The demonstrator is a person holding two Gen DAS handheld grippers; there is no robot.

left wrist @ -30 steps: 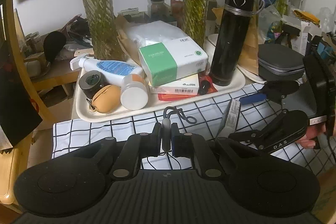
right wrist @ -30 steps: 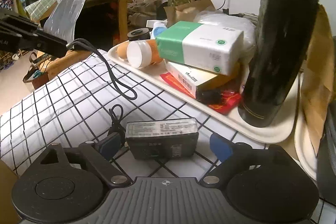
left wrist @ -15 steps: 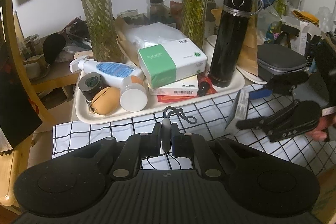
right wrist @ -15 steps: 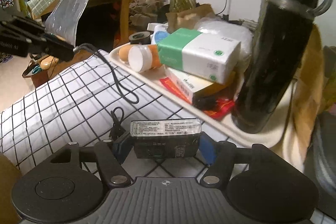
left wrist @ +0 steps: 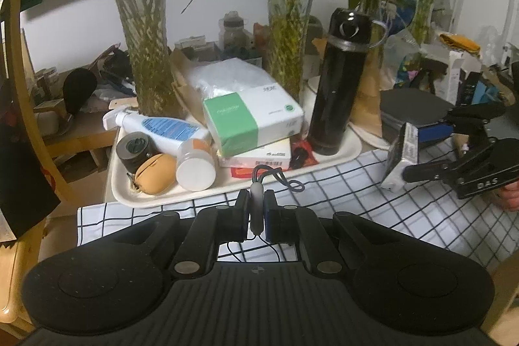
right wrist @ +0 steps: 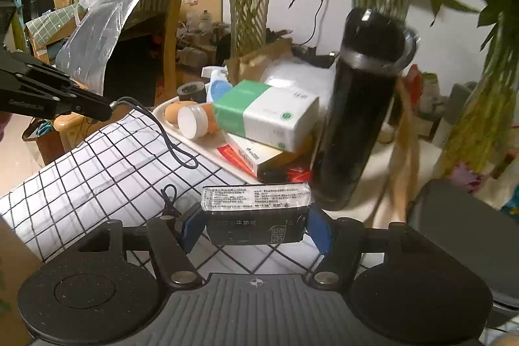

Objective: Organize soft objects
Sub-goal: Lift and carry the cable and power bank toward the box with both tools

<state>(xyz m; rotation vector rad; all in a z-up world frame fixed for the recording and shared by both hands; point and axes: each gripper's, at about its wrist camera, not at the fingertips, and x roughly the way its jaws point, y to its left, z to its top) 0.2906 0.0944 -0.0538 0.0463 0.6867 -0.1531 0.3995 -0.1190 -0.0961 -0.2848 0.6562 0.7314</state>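
My right gripper [right wrist: 256,224] is shut on a small black tissue pack [right wrist: 256,218] with a white label and holds it above the checked cloth [right wrist: 97,164]. The pack also shows in the left wrist view [left wrist: 400,161], between the right gripper's fingers [left wrist: 433,132]. My left gripper [left wrist: 257,211] is shut on a grey cable plug [left wrist: 257,200]; its dark cord [left wrist: 285,180] loops onto the cloth. In the right wrist view the left gripper [right wrist: 107,109] holds the cord [right wrist: 168,141] at the left.
A white tray [left wrist: 227,187] behind the cloth holds a green-and-white tissue box [left wrist: 253,115], a black flask [left wrist: 340,83], a spray bottle [left wrist: 162,127], a tape roll [left wrist: 134,148] and a tan pouch [left wrist: 155,172]. Glass vases with bamboo [left wrist: 149,60] stand behind. A grey case [left wrist: 412,106] lies right.
My right gripper has closed on the black tissue pack and lifted it off the cloth, moving up and to the right. My left gripper still holds the cable plug.
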